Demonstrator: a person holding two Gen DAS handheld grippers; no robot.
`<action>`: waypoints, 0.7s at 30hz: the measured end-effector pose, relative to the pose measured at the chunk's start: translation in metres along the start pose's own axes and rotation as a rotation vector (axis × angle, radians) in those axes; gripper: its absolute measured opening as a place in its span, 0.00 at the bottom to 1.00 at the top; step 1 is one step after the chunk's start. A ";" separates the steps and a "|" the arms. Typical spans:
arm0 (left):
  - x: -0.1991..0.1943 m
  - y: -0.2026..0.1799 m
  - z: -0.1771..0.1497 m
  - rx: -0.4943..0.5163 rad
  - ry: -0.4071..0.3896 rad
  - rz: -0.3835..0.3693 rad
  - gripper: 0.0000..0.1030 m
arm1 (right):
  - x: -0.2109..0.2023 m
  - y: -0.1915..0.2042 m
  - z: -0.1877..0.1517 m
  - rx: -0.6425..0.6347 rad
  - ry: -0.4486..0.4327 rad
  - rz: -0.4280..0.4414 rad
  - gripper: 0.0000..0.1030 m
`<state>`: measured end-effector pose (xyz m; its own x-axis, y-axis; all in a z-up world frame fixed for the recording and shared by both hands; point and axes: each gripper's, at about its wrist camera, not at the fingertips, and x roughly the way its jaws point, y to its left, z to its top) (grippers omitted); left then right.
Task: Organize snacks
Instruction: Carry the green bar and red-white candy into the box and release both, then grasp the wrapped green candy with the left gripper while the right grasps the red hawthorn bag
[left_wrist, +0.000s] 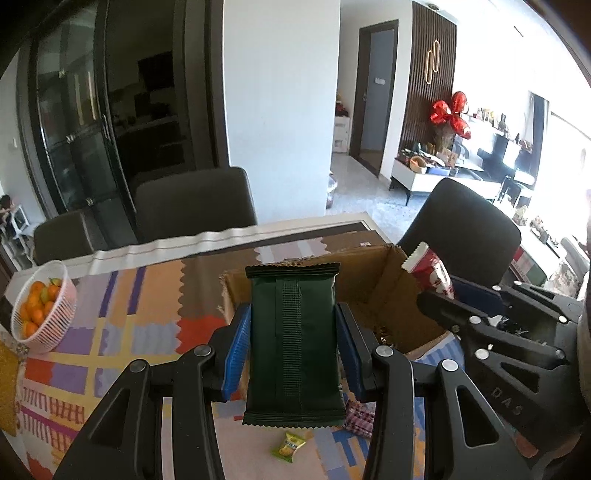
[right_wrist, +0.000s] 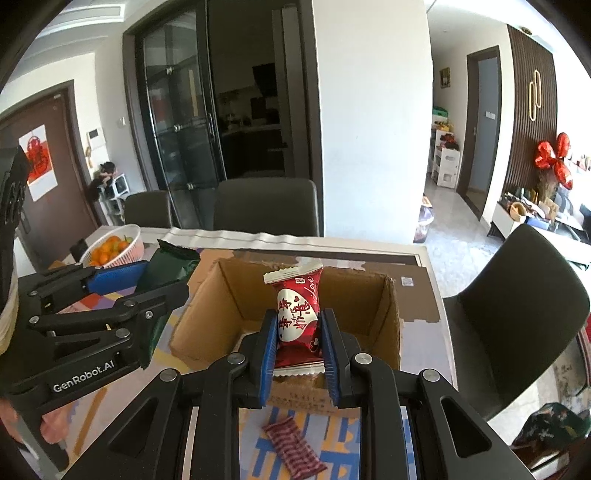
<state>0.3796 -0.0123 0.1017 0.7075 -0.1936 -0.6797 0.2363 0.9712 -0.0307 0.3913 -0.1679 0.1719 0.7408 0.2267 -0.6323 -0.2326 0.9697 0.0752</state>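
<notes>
Left gripper (left_wrist: 293, 345) clamps a dark green packet (left_wrist: 293, 347) by its sides, held upright above the near-left corner of the cardboard box (left_wrist: 388, 280). Right gripper (right_wrist: 299, 341) pinches a red-and-white packet (right_wrist: 298, 317) over the box's near wall. Only the left view shows the small yellow-green candy (left_wrist: 290, 445) on the patterned tablecloth (left_wrist: 147, 295); only the right view shows the box interior and the full striped red wrapper (right_wrist: 293, 448).
</notes>
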 end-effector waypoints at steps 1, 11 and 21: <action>0.006 0.000 0.002 0.001 0.010 -0.009 0.43 | 0.005 -0.002 0.001 0.004 0.012 -0.001 0.23; 0.040 0.002 0.002 0.012 0.061 0.025 0.47 | 0.038 -0.017 -0.004 0.023 0.079 -0.034 0.34; -0.013 -0.006 -0.033 0.032 -0.018 0.045 0.54 | 0.000 -0.012 -0.027 0.050 0.006 -0.069 0.43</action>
<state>0.3473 -0.0108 0.0861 0.7300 -0.1525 -0.6662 0.2249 0.9741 0.0234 0.3772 -0.1824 0.1507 0.7501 0.1586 -0.6420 -0.1490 0.9864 0.0697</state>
